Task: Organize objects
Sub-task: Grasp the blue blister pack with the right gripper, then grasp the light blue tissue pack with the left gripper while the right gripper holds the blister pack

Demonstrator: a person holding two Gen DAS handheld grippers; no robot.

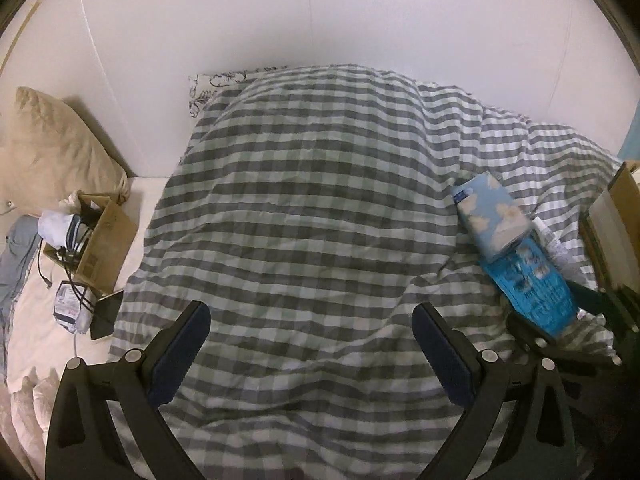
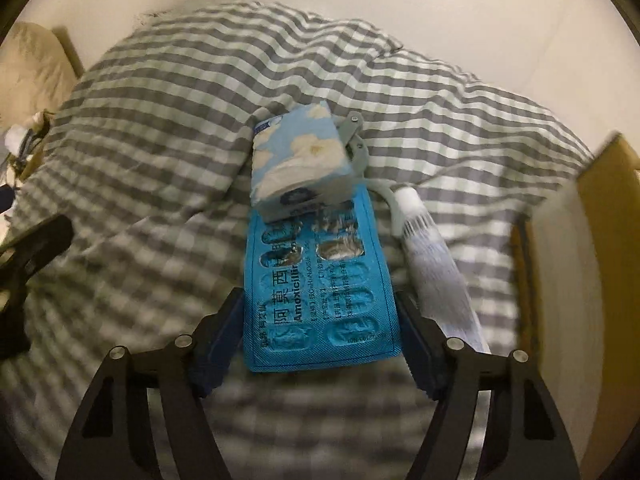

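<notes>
Checked duvet soft and lumpy. Tissue pack resting on far end of blister sheet. Right gripper fingers bracketing sheet, contact unclear. Left gripper spread, empty. Likely buckling; pack toppling.

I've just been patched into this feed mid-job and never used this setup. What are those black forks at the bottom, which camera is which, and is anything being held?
The black forks are handheld two-finger grippers, one per hand, each with a camera looking along its fingers. The left wrist view shows the left gripper, open and empty, above a grey checked duvet. A cardboard box of cables and clutter sits to its left.

The right wrist view shows the right gripper, its fingers on either side of a blue amoxicillin blister pack. Whether they actually pinch it, I cannot tell. A blue tissue pack lies on the blister pack's far end. A white tube lies beside it. An open cardboard box stands to the right.
</notes>
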